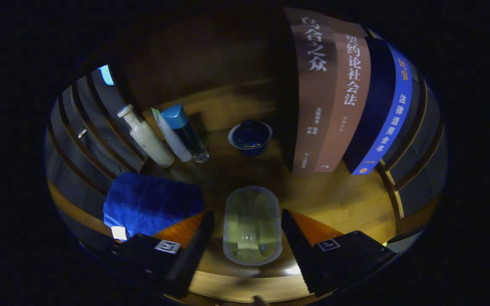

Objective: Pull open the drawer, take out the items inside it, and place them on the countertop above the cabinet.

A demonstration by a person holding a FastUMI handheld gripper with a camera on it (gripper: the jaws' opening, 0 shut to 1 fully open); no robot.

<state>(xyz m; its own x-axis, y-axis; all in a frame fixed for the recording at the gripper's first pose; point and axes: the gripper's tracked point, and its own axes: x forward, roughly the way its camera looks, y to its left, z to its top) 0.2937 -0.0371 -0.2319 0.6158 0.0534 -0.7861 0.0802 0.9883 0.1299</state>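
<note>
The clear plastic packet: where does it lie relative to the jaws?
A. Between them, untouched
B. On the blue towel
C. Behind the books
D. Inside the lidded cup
A: the clear plastic packet lies on the wooden countertop between the open jaws of the gripper, with a gap on each side.

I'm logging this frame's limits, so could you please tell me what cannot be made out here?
- Hand-held gripper: its fingers stand apart either side of the clear packet; contact cannot be told.
- Packet: contents blurred behind its cloudy wrap.
- Books: lower ends lost in shadow.
- Bottles: labels too small.
- Towel: its near corner is hidden by a finger.
- Lidded cup: contents covered.
</note>
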